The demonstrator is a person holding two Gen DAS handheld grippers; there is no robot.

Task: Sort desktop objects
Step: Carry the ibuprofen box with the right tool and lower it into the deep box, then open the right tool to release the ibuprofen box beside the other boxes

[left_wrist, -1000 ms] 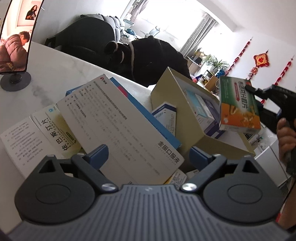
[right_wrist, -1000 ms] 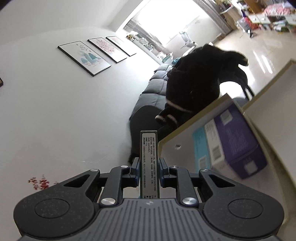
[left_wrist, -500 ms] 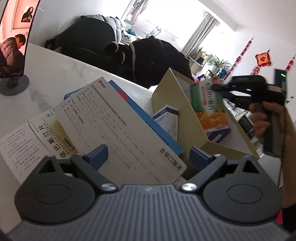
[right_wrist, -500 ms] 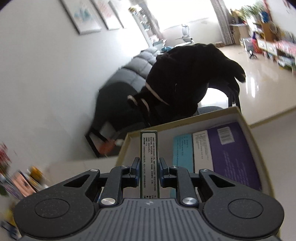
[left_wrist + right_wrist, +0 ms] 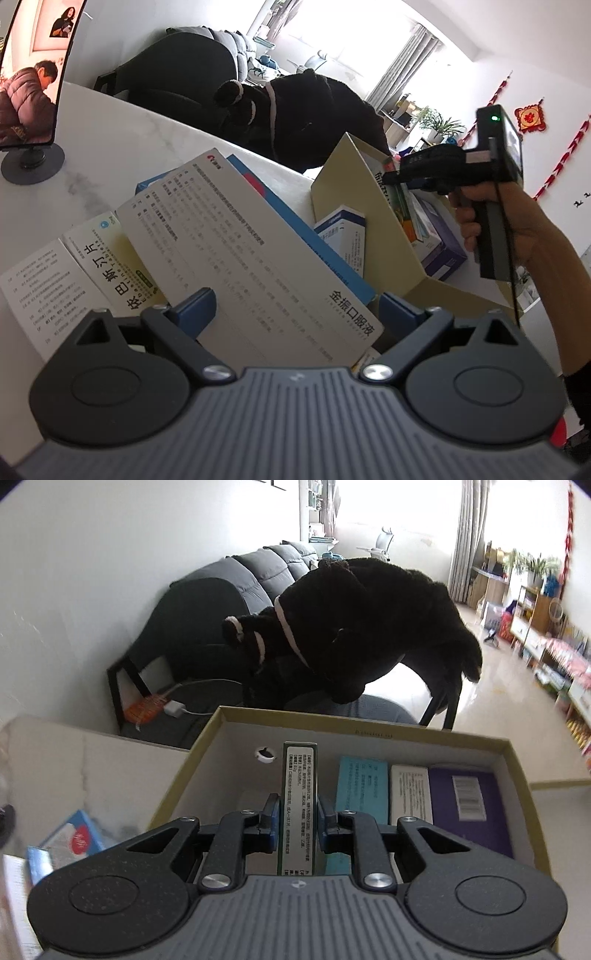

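My right gripper (image 5: 297,823) is shut on a green and orange medicine box (image 5: 297,794), held on edge. It hangs inside the khaki carton (image 5: 354,727), left of a teal box (image 5: 362,786), a white box (image 5: 410,794) and a purple box (image 5: 469,805). The left wrist view shows that right gripper (image 5: 388,177) in a hand (image 5: 517,229), dipping the medicine box (image 5: 400,206) behind the carton's wall (image 5: 347,206). My left gripper (image 5: 297,314) stands open over a large white medicine box (image 5: 240,258); its pads are wide apart.
On the white marble table lie a yellow-white box (image 5: 107,266), a blue box (image 5: 295,236) under the large one, and a small blue-white box (image 5: 343,240) leaning on the carton. A screen on a round stand (image 5: 33,166) is far left. A black coat (image 5: 369,627) hangs over a chair behind.
The right gripper swung left and down with the medicine box, rolling upright, from beside the carton to inside it. The left gripper stayed where it was.
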